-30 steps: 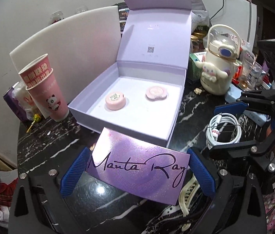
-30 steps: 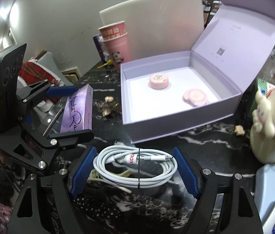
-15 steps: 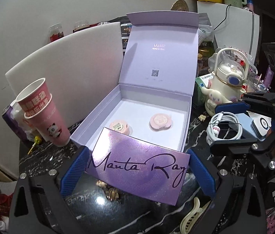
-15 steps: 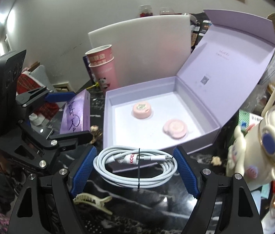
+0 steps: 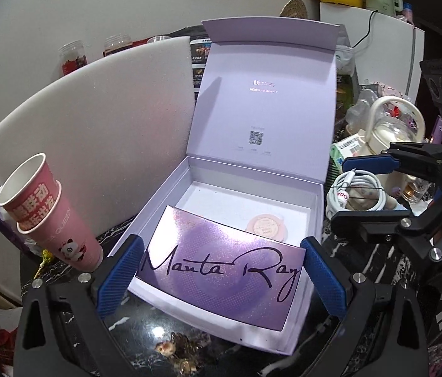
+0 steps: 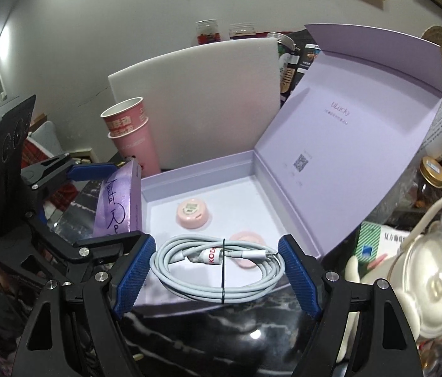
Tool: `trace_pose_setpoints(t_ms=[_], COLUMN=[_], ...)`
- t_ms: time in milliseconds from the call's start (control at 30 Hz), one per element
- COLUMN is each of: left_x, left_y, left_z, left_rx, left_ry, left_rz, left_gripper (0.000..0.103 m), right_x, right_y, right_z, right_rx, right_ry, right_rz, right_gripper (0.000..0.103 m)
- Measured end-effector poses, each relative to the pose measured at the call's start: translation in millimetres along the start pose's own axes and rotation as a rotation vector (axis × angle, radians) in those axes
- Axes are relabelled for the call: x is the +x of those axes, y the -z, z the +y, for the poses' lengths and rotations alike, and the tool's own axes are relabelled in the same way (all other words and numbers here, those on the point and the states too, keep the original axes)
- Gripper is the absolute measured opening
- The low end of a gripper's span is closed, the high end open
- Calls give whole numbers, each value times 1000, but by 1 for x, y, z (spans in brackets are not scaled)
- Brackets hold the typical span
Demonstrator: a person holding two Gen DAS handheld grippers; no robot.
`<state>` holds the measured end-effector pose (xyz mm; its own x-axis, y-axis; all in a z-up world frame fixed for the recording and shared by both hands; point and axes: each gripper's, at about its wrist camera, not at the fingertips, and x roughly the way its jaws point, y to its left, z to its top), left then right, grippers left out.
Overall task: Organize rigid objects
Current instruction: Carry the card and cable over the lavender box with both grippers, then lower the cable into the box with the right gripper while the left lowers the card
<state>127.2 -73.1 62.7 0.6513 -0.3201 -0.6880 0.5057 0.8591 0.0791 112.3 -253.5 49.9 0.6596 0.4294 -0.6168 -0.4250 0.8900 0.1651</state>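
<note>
An open lilac gift box (image 5: 296, 185) (image 6: 283, 198) stands on the dark marble table, lid upright. Two pink round cases (image 6: 192, 213) (image 6: 247, 238) lie on its white floor; the left wrist view shows only one (image 5: 266, 226). My left gripper (image 5: 219, 278) is shut on a purple "Manta Ray" box (image 5: 218, 267) (image 6: 115, 202), held above the gift box's near edge. My right gripper (image 6: 218, 273) is shut on a coiled white cable (image 6: 218, 267) (image 5: 354, 193), held above the gift box's near wall.
Stacked pink paper cups (image 5: 48, 220) (image 6: 134, 135) stand left of the gift box before a white foam board (image 5: 95, 138). A cream character bottle (image 6: 422, 270), jars and packets crowd the right side. Dried flower bits (image 5: 174, 350) lie on the table near me.
Both grippers rose and moved forward toward the gift box with their loads. The purple box now overlaps the gift box's near edge and hides one pink case; the cable sits over the near wall.
</note>
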Motion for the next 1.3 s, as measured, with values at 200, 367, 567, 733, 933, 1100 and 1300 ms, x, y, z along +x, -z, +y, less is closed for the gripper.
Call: trace_pose_setpoints(t_ms=[200,367,567,733,933,1100,1300], left_x=[22,38,58,76,94,108,123], left_y=[-13,-22,-29,-30,-31,-30,-24], left_z=[11,18,27,38,47,51,52], left_rx=[-12,-7,4,-10,-20,-18,-12], left_ry=[-21,-38,-48,-41,-56,-78,-106], left_rz=[12,20,34,59,83,105,141], left_gripper=[101,101,101,101,101,101,101], right_x=[16,31,50,67,84,96,111], right_y=[-10,-17,-25,-32,-41,-43,-40], right_z=[-15,-23,-31,-33,-37,-40,-48], right_rx=[12,34,70,82,109,118,136], right_ry=[9,27,31,17,-9,-6,12], right_rz=[2,15,33,49,60,79,113], right_gripper=[81,81,81,81,81,81,81])
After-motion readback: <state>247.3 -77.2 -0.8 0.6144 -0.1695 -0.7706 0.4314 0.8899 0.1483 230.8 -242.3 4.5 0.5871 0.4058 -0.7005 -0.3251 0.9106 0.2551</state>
